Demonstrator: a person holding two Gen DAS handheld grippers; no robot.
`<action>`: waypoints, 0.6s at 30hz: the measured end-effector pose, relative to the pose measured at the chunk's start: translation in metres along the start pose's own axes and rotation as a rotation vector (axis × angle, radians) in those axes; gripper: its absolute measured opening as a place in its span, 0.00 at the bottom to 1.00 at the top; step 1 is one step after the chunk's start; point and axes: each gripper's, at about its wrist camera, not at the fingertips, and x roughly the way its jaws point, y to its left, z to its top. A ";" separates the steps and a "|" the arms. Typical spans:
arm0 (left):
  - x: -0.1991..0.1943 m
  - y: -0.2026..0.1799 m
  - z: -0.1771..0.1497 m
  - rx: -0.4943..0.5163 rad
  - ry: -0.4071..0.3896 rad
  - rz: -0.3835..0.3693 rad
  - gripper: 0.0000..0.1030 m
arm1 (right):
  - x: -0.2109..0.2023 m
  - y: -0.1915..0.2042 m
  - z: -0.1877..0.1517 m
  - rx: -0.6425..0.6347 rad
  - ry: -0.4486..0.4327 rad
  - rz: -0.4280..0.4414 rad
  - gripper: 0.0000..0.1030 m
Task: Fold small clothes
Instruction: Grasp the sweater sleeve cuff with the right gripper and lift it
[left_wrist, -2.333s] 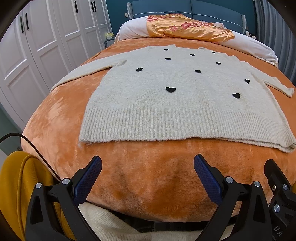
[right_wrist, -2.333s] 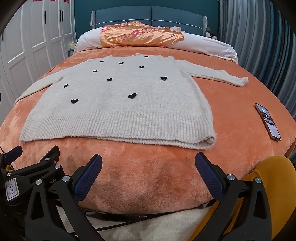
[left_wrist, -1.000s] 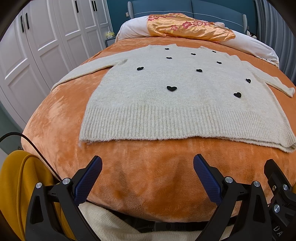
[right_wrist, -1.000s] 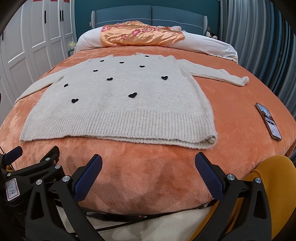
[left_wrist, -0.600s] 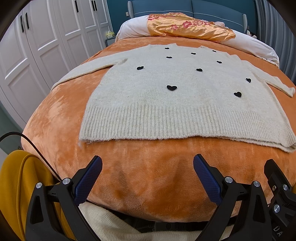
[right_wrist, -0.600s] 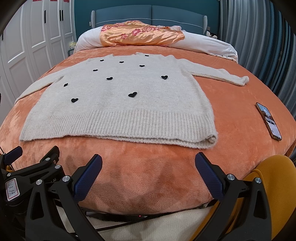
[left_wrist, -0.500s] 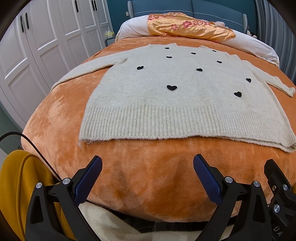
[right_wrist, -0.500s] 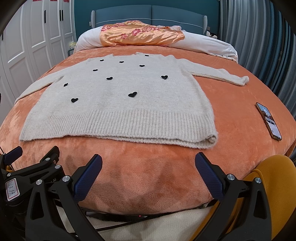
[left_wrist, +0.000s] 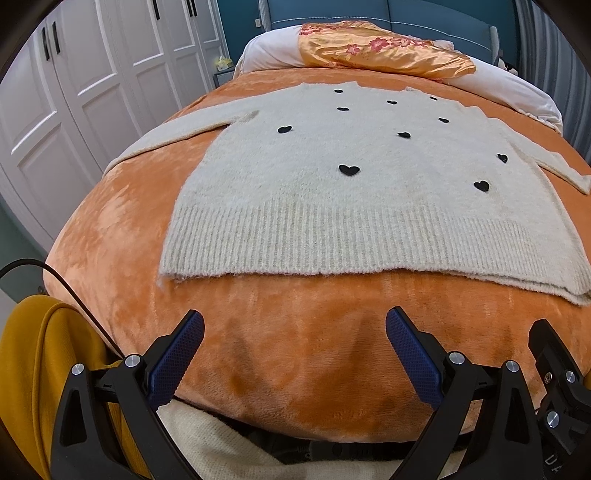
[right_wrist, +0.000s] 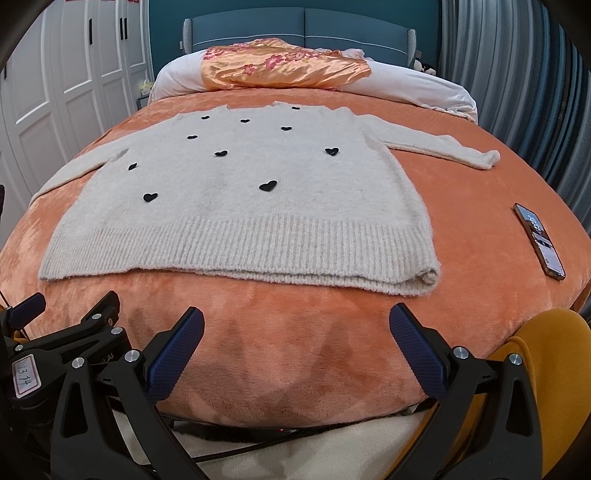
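- Left claw: jaws wide apart, holding nothing; it hovers at the near edge of the bed, short of the sweater's hem; a black cable runs past it on the left, over a yellow cushion
- Right claw: jaws likewise spread, empty; it hangs over the bed's near edge, with the left tool's black frame just beside it on the left and a yellow cushion at its right
- Blanket: orange plush, covering the bed; a bare strip of it lies between both claws and the hem
- Sweater: cream knit with small black hearts; it lies flat in the middle of the bed, ribbed hem toward the claws, neck toward the pillows; both sleeves are stretched outward; the right hem corner is slightly rolled
- Phone: on the blanket to the right of the sweater, apart from it, screen lit
- Pillows: white, at the head of the bed; an orange floral cloth is draped over them
- Headboard: blue, behind the pillows
- Wardrobe: white doors along the left side of the bed
- Curtain: dark, pleated, on the right
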 end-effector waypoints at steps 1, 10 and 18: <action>0.000 -0.001 0.001 -0.001 0.003 0.001 0.93 | 0.001 0.000 0.000 0.000 0.005 0.002 0.95; -0.006 0.004 0.028 -0.019 -0.013 -0.003 0.95 | 0.004 -0.021 0.037 -0.002 -0.037 0.034 0.95; -0.007 0.022 0.107 -0.117 -0.117 -0.013 0.95 | 0.056 -0.158 0.121 0.160 -0.102 -0.031 0.95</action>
